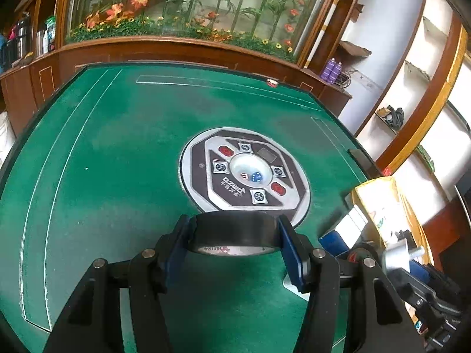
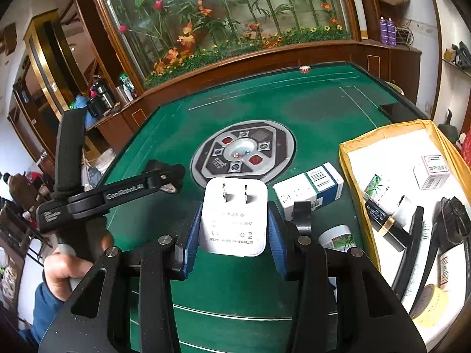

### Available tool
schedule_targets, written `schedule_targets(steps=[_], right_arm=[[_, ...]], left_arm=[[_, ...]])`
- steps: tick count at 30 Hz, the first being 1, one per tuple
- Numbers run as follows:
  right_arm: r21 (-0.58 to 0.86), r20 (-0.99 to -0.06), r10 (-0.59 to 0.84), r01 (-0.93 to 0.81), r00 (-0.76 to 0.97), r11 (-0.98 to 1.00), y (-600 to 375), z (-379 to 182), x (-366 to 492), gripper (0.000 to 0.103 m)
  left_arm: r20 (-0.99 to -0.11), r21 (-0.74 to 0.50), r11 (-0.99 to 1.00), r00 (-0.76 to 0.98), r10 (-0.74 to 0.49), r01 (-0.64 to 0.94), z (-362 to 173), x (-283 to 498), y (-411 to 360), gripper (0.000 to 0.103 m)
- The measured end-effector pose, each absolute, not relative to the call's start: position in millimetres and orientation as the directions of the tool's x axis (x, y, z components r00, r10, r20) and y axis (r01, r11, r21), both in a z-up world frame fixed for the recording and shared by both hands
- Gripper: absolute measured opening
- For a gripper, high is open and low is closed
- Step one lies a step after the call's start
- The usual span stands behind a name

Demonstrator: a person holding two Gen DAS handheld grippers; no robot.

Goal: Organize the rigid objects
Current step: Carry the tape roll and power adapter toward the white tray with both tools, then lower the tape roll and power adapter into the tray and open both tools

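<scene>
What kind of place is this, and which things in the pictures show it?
Probably a room in a home, used for games. The green table looks like an automatic mahjong table, with a dice panel in its middle. Behind it stands a wooden cabinet with a plant display behind glass.

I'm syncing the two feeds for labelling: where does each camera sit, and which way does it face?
Left wrist: on the left tool, looking along its fingers across the green table; its own fingers grip a tape roll.
Right wrist: on the right tool, facing the same way; holds a white plug; the left tool shows.
Shared: dice console, yellow box.
</scene>
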State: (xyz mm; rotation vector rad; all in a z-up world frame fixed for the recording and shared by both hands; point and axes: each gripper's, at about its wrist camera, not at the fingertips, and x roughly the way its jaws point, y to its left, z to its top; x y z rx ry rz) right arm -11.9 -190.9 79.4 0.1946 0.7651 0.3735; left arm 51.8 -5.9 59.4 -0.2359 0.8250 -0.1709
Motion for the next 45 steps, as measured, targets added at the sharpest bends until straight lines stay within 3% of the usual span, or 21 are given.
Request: schedule_targets(steps=[14, 18, 29, 38, 45], right_arm=[[0.346, -0.644, 0.288, -0.066, 0.709, 0.936, -244, 78, -42, 0.041], [0.334, -0.638, 0.249, -0.029, 0.728, 0.942, -269, 84, -61, 0.041], [0.371, -0.601, 0.313, -0.09, 0.735, 0.924, -319, 95, -80, 0.041], [0.417, -0.549, 0.235, 0.019, 0.802, 0.909, -396, 104, -97, 0.042], [0.408, -0.549, 0.144, 0.113, 0.823, 0.906, -447, 111, -107, 0.042]], left_arm=[[-0.759, -0.266, 0.944, 0.561, -0.33, 0.195, 39, 48, -48, 0.059], [-0.74, -0.263, 0.933, 0.57, -0.357, 0.243, 48, 36, -59, 0.059], [-0.69, -0.281, 0.921, 0.61, -0.389, 0.269, 70, 1, -94, 0.059], [-0.641, -0.338, 0.793, 0.493, -0.589, 0.507, 104, -14, -215, 0.059], [-0.663, -0.368, 0.72, 0.378, -0.647, 0.588, 91, -15, -284, 0.059]])
